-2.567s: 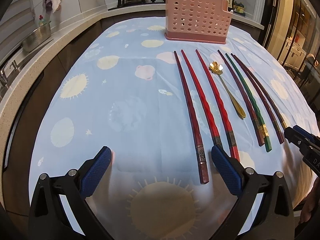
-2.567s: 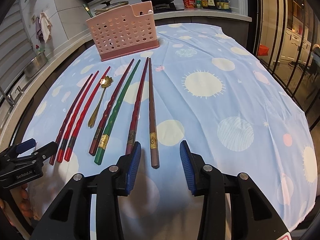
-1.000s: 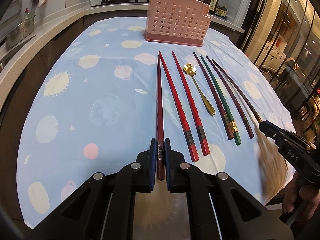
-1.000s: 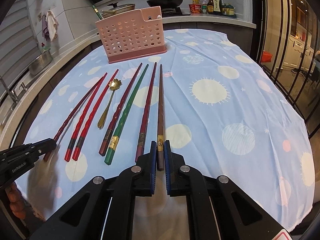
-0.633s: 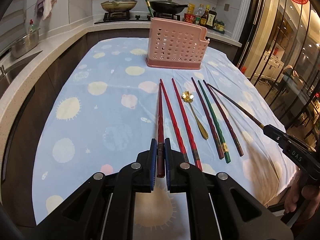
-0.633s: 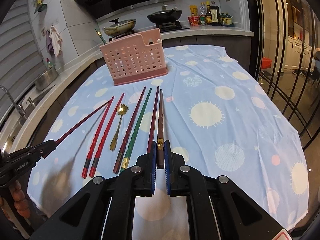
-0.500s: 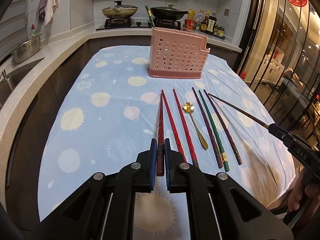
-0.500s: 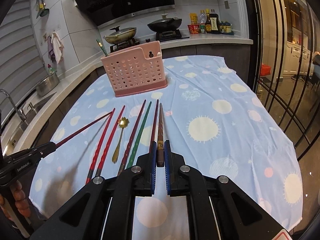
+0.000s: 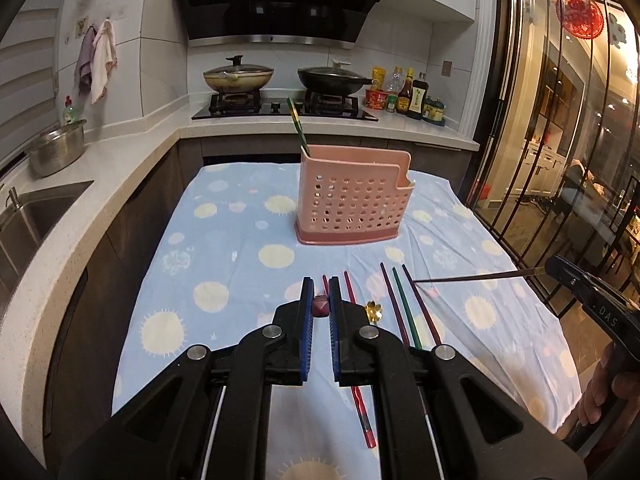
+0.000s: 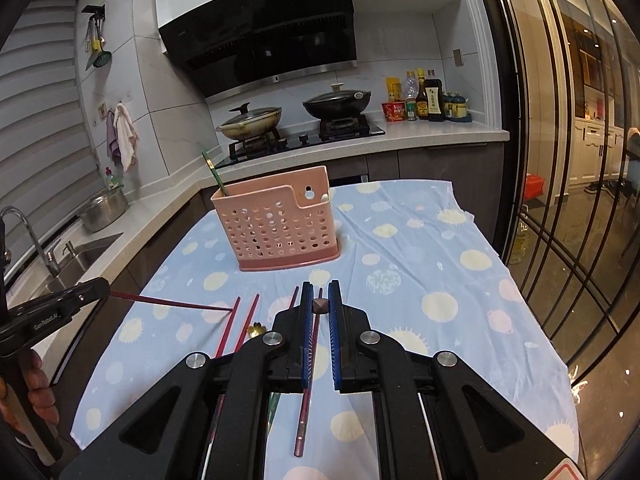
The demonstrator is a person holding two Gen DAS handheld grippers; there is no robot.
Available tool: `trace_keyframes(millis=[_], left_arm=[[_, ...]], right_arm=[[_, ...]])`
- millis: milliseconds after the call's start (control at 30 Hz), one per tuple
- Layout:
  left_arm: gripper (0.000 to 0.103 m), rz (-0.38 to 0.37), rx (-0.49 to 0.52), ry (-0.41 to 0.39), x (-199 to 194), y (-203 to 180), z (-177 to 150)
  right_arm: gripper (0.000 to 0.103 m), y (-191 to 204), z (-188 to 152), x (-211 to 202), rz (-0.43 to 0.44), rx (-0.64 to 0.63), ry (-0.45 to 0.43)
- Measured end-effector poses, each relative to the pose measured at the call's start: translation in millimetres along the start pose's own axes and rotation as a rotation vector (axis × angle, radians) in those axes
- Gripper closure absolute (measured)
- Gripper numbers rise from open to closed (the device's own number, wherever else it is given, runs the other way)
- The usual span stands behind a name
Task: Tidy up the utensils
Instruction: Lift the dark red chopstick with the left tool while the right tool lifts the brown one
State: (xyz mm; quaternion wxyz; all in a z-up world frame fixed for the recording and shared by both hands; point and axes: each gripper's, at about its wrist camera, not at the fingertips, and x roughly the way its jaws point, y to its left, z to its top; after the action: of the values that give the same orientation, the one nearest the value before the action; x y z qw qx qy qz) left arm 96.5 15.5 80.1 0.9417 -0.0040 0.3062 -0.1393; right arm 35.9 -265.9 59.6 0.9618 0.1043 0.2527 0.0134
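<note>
My left gripper (image 9: 321,308) is shut on a dark red chopstick (image 9: 321,307), seen end-on; in the right wrist view the left gripper (image 10: 94,288) holds that chopstick (image 10: 172,303) tilted with its tip near the cloth. My right gripper (image 10: 320,304) is shut on a brown chopstick (image 10: 320,305); in the left wrist view the right gripper (image 9: 560,266) holds that chopstick (image 9: 472,278) raised. A pink perforated utensil holder (image 9: 352,204) stands on the blue cloth, also in the right wrist view (image 10: 276,224), with a green chopstick (image 9: 297,126) in it. Several chopsticks (image 9: 404,308) and a gold spoon (image 9: 374,310) lie on the cloth.
The table carries a blue cloth with sun prints (image 9: 224,248). A counter with a sink (image 9: 24,216) runs along the left, with a steel bowl (image 9: 56,152). A stove with two pans (image 9: 280,80) and sauce bottles (image 9: 408,96) stand behind. Glass doors (image 9: 560,160) are on the right.
Both grippers closed on the outermost chopsticks, then lifted them and pitched up. The view now looks level across the table and each held chopstick points forward.
</note>
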Motion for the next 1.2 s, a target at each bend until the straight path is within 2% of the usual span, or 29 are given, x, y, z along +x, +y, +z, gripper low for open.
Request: trace_keyframes(millis=[600,767,967,1200], left_arm=[[0.096,-0.001,0.05,-0.117,10,-11,93],[0.096,-0.009,0.064,-0.163,6,-17,122],[0.096,-0.015,0.07,-0.223,5,-21,170],[0.096,-0.005,0.059,-0.27,17,-21,225]], right_arm=[[0.096,6,78,17,0.036,-0.023,-0.101],[0.096,10,110,17,0.057,-0.02,-0.15],[0.096,17,158,20,0.042,-0.028,-0.234],[0.096,28,206,48,0.023,-0.036,-0.267]])
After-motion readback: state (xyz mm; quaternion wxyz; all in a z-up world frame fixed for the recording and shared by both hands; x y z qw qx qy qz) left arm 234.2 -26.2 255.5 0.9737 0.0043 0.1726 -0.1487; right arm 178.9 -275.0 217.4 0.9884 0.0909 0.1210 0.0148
